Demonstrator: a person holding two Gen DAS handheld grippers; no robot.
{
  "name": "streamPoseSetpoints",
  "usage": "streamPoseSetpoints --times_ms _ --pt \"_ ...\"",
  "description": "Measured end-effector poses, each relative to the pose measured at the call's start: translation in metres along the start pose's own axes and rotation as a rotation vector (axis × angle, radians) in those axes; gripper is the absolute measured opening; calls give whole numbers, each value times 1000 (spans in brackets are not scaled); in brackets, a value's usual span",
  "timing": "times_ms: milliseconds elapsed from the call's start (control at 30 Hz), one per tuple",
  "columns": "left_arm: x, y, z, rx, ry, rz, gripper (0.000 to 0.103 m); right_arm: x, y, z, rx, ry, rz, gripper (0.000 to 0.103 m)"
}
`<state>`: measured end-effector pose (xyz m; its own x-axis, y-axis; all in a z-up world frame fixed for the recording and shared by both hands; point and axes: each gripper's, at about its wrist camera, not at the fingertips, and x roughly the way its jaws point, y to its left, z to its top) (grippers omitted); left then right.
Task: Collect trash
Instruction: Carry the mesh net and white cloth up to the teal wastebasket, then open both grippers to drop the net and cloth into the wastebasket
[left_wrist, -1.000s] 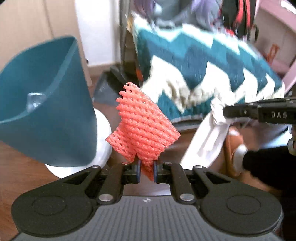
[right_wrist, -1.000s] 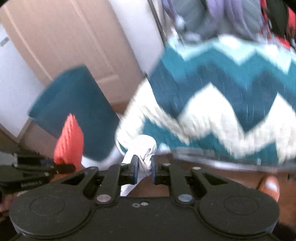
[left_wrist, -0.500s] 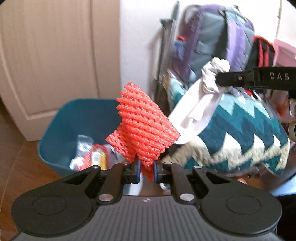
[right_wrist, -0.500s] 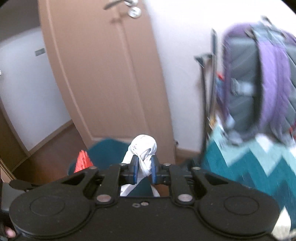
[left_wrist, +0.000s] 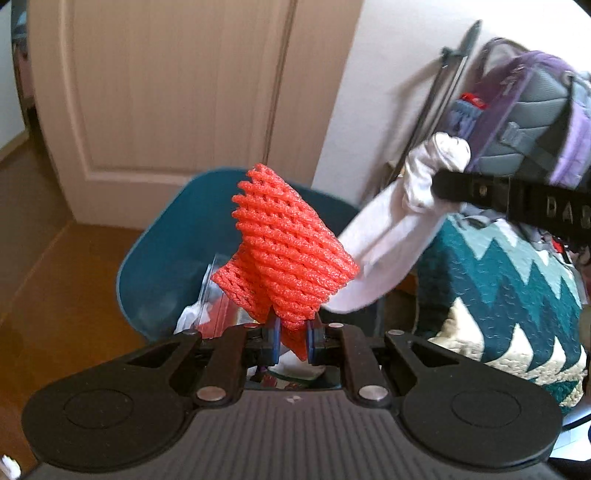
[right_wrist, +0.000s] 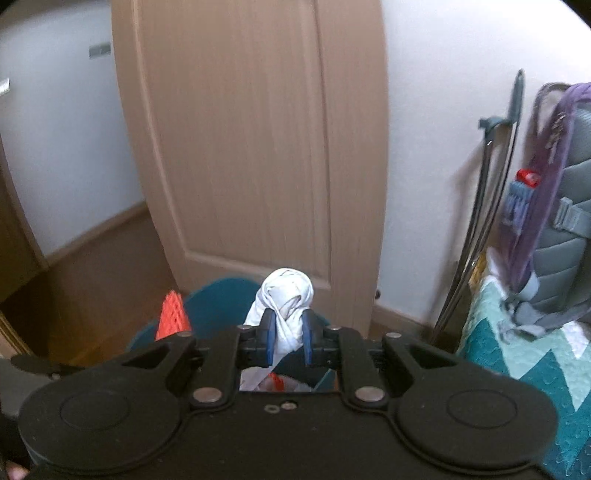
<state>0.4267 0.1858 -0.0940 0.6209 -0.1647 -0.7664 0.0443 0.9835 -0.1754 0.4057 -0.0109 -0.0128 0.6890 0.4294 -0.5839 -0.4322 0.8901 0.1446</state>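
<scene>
upright, red foam net (left_wrist: 290, 254) pinched by left gripper (left_wrist: 291, 338); right gripper (right_wrist: 287, 334) clamps knotted white bag (right_wrist: 286, 301).

You're looking at a brown wood floor (left_wrist: 66, 295). On it stands a teal bin (left_wrist: 162, 258) by the door, with wrappers (left_wrist: 207, 314) inside; a zigzag blanket (left_wrist: 498, 295) is heaped beside the bin.

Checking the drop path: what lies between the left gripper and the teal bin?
Only its own held red foam net; left gripper hangs over the teal bin, left wrist view.
</scene>
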Motion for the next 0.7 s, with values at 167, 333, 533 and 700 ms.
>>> streamPoseSetpoints --times_ms 167,333,533,700 --pt "29 12 -5 -37 53 -10 13 17 20 -23 -87 84 -7 16" --pt "49 13 -9 -67 106 -14 13 41 18 -37 -87 174 -3 23" --pt "57 14 -13 -99 115 -52 16 48 14 -47 -43 248 20 36" --pt "48 14 -14 -125 101 -63 43 33 13 -48 -19 241 36 43"
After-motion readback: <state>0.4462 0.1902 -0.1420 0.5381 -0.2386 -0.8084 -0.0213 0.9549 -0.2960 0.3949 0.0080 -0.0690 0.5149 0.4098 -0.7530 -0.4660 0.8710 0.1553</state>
